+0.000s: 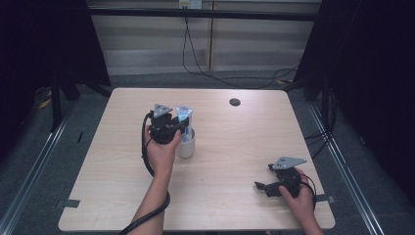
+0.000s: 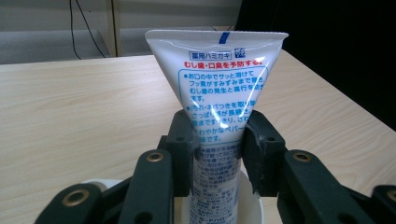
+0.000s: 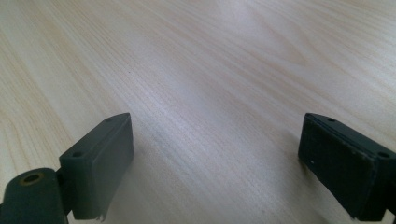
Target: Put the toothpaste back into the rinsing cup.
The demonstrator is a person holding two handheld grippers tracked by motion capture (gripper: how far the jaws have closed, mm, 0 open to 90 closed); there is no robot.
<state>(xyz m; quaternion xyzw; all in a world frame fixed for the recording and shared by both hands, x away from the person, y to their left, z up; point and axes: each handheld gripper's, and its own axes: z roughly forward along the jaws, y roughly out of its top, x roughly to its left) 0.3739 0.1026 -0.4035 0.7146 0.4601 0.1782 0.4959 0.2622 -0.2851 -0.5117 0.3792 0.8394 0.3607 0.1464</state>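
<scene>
black jaws of the left gripper [image 2: 218,140] fill the bottom of the left gripper view, clamped on a white toothpaste tube [image 2: 217,93]. the wooden table [image 1: 235,147] spreads wide under everything, pale and mostly bare, with a small dark round hole [image 1: 235,102] near its far edge. the right gripper [image 1: 266,187] sits low near the table's near right corner, well apart from the tube, its jaws wide apart over bare wood. a white cup [image 1: 186,144] stands left of centre. the tube stands upright, flat crimped end up, its lower part down inside the cup.
</scene>
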